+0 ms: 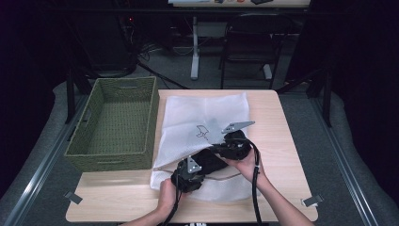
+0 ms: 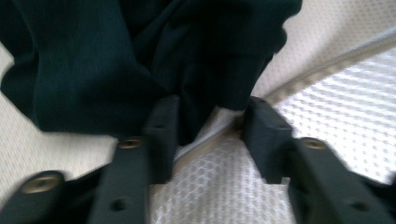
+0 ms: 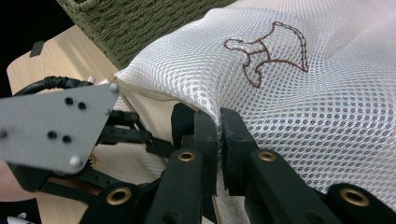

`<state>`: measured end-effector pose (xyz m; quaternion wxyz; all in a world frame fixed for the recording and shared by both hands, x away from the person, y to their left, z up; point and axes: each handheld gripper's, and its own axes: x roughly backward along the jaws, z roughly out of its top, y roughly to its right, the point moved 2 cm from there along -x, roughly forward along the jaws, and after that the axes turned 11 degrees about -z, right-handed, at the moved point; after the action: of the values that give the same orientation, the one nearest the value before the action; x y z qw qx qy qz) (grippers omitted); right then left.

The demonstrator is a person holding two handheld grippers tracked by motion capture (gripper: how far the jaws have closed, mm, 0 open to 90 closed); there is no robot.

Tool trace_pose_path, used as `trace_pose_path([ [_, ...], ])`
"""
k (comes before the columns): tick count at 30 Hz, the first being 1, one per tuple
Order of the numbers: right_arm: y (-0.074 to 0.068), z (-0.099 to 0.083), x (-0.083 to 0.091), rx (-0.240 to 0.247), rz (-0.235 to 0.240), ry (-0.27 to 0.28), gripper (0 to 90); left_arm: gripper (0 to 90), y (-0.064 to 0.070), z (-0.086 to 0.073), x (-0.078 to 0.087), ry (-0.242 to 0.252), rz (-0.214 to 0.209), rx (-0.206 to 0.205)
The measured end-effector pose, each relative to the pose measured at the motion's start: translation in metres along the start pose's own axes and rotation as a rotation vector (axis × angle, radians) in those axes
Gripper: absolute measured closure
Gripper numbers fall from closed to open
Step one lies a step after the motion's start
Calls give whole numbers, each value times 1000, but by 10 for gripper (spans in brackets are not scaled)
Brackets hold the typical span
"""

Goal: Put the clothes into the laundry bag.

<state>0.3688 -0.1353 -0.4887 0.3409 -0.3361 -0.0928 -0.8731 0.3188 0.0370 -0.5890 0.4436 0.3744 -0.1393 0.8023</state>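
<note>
A white mesh laundry bag [image 1: 207, 110] with a brown stitched emblem [image 3: 268, 51] lies on the wooden table [image 1: 277, 127]. A dark garment [image 1: 212, 160] sits at the bag's mouth, between the two hands. My right gripper [image 3: 218, 140] is shut on the edge of the bag's upper mesh layer [image 3: 289, 102] and holds it raised. My left gripper [image 2: 212, 135] is open just in front of the dark garment [image 2: 116, 60], with a fold of that cloth and the bag's zipper edge [image 2: 299, 84] lying between the jaws. The left gripper's grey plate [image 3: 51, 130] shows in the right gripper view.
A green woven basket [image 1: 117, 120] stands along the table's left side, touching the bag's edge; its wall [image 3: 135, 23] shows behind the mesh. Bare wood [image 1: 117, 200] runs along the front left. A chair [image 1: 249, 42] and a table leg [image 1: 195, 47] stand beyond the far edge.
</note>
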Motion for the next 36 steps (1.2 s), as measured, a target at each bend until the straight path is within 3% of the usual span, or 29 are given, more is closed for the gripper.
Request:
trace_pose_path([
  [3,1,0,1,-3,5,7,867,748,-3,3,1,16,2,0],
  [6,1,2,2,-11,9,15,868,804,-6,6,2,31,0,14],
  [7,0,2,2,-12,7,20,867,799,-6,8,2,36,0,16],
  [12,-1,4,3,-15,5,24,868,590,-4,16,-1,34,-10,18],
  [14,0,3,2,-16,8,21,867,605,-3,16,-4,17,-16,14],
  [19,0,3,3,-18,3,24,867,833,-2,17,-8,25,-17,-4],
  [25,0,5,6,-24,12,40,869,848,-7,28,1,101,18,0],
  [29,1,7,11,-31,17,54,869,848,-10,35,3,144,27,23],
  [36,6,1,7,-75,33,-12,865,841,-13,39,-5,168,32,54],
])
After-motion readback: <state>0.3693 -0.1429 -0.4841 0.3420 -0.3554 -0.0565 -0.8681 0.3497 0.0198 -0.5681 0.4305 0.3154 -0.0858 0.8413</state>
